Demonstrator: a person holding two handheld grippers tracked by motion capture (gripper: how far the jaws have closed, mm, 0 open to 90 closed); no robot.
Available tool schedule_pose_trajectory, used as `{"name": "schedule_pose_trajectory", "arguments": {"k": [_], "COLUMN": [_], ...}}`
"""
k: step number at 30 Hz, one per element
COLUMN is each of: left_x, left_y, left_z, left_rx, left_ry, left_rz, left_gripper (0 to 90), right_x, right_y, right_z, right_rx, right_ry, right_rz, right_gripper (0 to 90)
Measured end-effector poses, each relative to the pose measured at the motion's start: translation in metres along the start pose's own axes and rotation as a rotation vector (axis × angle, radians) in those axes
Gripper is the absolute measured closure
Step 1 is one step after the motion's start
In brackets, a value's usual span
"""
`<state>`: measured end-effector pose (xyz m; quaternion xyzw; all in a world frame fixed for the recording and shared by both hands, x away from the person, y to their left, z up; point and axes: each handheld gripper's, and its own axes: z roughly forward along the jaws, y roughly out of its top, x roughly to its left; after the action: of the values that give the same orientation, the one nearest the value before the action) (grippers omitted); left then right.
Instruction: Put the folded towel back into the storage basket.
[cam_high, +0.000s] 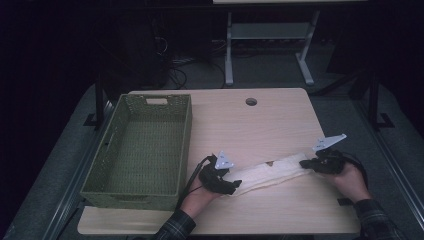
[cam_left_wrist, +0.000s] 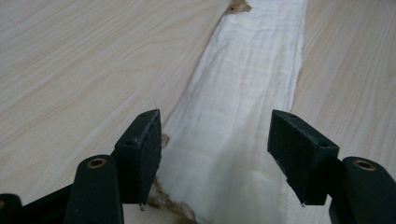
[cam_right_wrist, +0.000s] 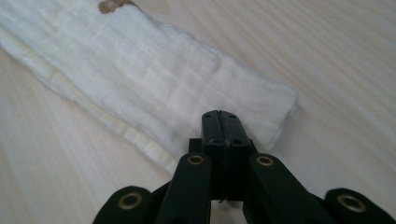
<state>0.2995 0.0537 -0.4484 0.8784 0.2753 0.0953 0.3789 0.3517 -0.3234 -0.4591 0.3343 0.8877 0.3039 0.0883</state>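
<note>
A long folded white cloth (cam_high: 270, 172) lies flat across the front of the wooden table (cam_high: 250, 125), with a small brown mark (cam_high: 270, 163) near its middle. My left gripper (cam_high: 235, 184) is at the cloth's left end. In the left gripper view it (cam_left_wrist: 217, 140) stands open, its jaws straddling the cloth (cam_left_wrist: 243, 93) on both sides. My right gripper (cam_high: 306, 163) is at the cloth's right end. In the right gripper view it (cam_right_wrist: 218, 116) is shut, tips at the near edge of the cloth (cam_right_wrist: 140, 74), with no fabric visible between the jaws.
A green woven basket (cam_high: 187, 145) with nothing in it stands on the table's left side, close to my left hand. A round cable hole (cam_high: 251, 101) sits near the far edge. Desk legs and cables lie on the dark floor beyond.
</note>
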Motion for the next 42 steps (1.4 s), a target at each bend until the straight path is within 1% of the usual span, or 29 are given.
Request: {"name": "schedule_pose_trajectory", "arguments": {"k": [5, 8, 9, 10, 15, 16, 17, 19, 22, 27, 29, 30, 32, 34, 35, 36, 37, 38, 40, 42], "left_x": [0.000, -0.002, -0.003, -0.003, -0.004, -0.003, -0.003, -0.003, -0.002, -0.001, 0.000, 0.000, 0.000, 0.001, 0.001, 0.001, 0.002, 0.002, 0.003, 0.005], "left_y": [0.001, 0.000, 0.000, 0.000, 0.000, 0.000, 0.000, -0.001, -0.001, -0.001, -0.001, -0.001, -0.002, -0.002, -0.002, -0.002, -0.002, -0.002, -0.001, -0.001], "left_z": [0.001, 0.003, 0.004, 0.004, 0.004, 0.004, 0.004, 0.004, 0.004, 0.004, 0.004, 0.004, 0.004, 0.004, 0.004, 0.004, 0.004, 0.003, 0.002, 0.002], "left_rx": [0.007, 0.010, 0.010, 0.010, 0.009, 0.012, 0.011, 0.017, 0.021, 0.019, 0.014, 0.017, 0.011, 0.013, 0.012, 0.011, 0.007, 0.012, 0.005, 0.009], "left_ry": [-0.004, -0.006, -0.006, -0.001, 0.009, 0.012, 0.016, 0.021, 0.024, 0.032, 0.032, 0.031, 0.029, 0.026, 0.027, 0.029, 0.032, 0.035, 0.045, 0.055], "left_rz": [0.012, 0.007, 0.003, 0.007, 0.005, 0.006, 0.004, 0.009, 0.009, 0.000, -0.005, -0.008, -0.017, -0.019, -0.019, -0.021, -0.019, -0.022, -0.032, -0.054], "left_gripper": [34.7, 34.2, 34.2, 34.2, 34.2, 34.2, 34.2, 34.2, 34.2, 34.2, 34.2, 34.2, 34.3, 34.3, 34.4, 34.5, 34.7, 34.9, 36.1, 39.8], "right_x": [-0.003, -0.006, -0.006, -0.008, -0.013, -0.015, -0.016, -0.018, -0.020, -0.025, -0.025, -0.025, -0.024, -0.025, -0.025, -0.026, -0.026, -0.025, -0.024, -0.023], "right_y": [0.017, 0.026, 0.028, 0.031, 0.043, 0.046, 0.048, 0.054, 0.062, 0.078, 0.082, 0.083, 0.083, 0.083, 0.083, 0.083, 0.083, 0.083, 0.083, 0.083], "right_z": [0.012, 0.018, 0.020, 0.022, 0.032, 0.033, 0.035, 0.040, 0.047, 0.061, 0.065, 0.066, 0.066, 0.064, 0.062, 0.060, 0.058, 0.056, 0.051, 0.046], "right_rx": [0.007, 0.010, 0.009, 0.008, -0.002, 0.000, 0.002, -0.006, -0.015, -0.036, -0.041, -0.043, -0.045, -0.054, -0.066, -0.069, -0.085, -0.091, -0.100, -0.113], "right_ry": [-0.013, -0.018, -0.018, -0.021, -0.023, -0.028, -0.028, -0.031, -0.028, -0.013, -0.012, -0.013, -0.017, -0.009, -0.003, -0.005, -0.008, -0.008, -0.015, -0.021], "right_rz": [-0.005, -0.011, -0.004, -0.011, -0.010, -0.023, -0.025, -0.041, -0.048, -0.063, -0.061, -0.068, -0.067, -0.056, -0.040, -0.041, -0.037, -0.026, -0.028, -0.024], "right_gripper": [89.6, 89.6, 89.6, 89.6, 89.6, 89.6, 89.6, 89.6, 89.6, 89.6, 89.6, 89.5, 89.1, 79.9, 77.1, 74.4, 71.2, 68.6, 63.1, 57.5]}}
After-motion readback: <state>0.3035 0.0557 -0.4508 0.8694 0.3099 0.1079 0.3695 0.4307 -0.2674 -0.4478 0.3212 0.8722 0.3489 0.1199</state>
